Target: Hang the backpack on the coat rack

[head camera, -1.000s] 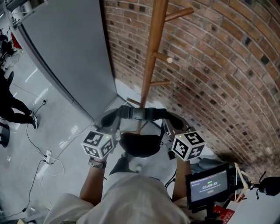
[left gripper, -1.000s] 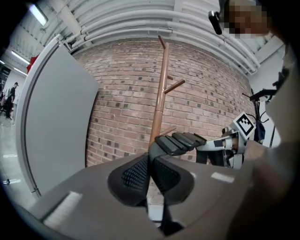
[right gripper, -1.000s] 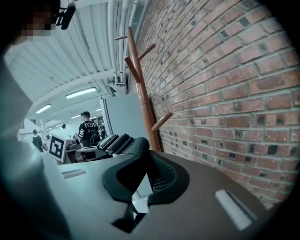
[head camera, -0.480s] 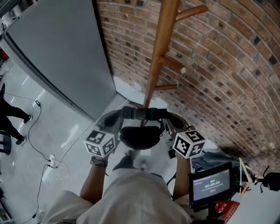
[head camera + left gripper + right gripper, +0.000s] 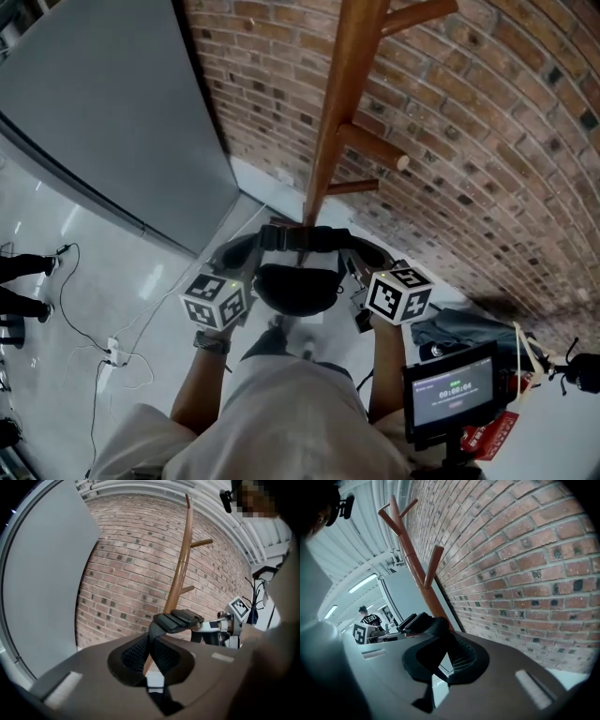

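Backpack point(image 5: 298, 286) clamped by left gripper point(image 5: 151, 648) and right gripper point(image 5: 445, 660).

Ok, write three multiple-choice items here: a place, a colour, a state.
1. Where does the coat rack stand?
A. before the brick wall
B. on a table
C. flat on the floor

2. What colour is the backpack?
A. red
B. black
C. yellow

3. How is the backpack now?
A. hung on a peg
B. lying on the floor
C. held by its straps in the left gripper and right gripper

1 A: its post rises in front of the bricks.
2 B: body and straps are black.
3 C: both pairs of jaws are shut on straps; the pegs are bare.
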The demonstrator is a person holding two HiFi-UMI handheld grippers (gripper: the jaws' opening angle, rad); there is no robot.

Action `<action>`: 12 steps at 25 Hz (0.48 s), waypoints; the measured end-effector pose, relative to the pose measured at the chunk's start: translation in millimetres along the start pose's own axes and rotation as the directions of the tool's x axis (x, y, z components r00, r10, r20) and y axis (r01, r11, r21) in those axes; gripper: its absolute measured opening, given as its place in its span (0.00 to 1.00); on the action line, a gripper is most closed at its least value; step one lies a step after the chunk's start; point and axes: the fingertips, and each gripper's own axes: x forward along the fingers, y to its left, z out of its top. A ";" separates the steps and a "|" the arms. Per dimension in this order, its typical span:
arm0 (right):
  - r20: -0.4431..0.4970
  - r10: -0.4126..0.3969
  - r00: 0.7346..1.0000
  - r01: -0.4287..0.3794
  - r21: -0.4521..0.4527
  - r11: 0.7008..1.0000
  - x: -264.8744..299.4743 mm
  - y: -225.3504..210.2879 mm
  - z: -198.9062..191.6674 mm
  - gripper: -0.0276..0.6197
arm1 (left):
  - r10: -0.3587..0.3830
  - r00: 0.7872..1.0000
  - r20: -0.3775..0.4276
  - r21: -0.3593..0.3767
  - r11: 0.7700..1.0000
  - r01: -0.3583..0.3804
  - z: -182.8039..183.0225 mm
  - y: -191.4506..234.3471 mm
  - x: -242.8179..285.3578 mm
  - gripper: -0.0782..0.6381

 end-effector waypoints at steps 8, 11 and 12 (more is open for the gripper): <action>-0.051 -0.014 0.999 0.015 0.015 1.000 11.9 -10.9 -13.9 0.05 | -0.006 0.999 -0.051 -0.017 1.000 0.005 -19.5 -1.5 11.2 0.12; -0.075 -0.015 0.997 0.017 0.026 1.000 16.6 -14.1 -22.5 0.05 | -0.014 0.997 -0.076 -0.009 1.000 0.013 -27.8 -6.8 15.5 0.12; -0.080 -0.015 0.997 0.017 0.029 0.999 17.3 -14.2 -25.5 0.05 | -0.019 0.996 -0.084 -0.009 1.000 0.018 -30.9 -8.8 15.7 0.12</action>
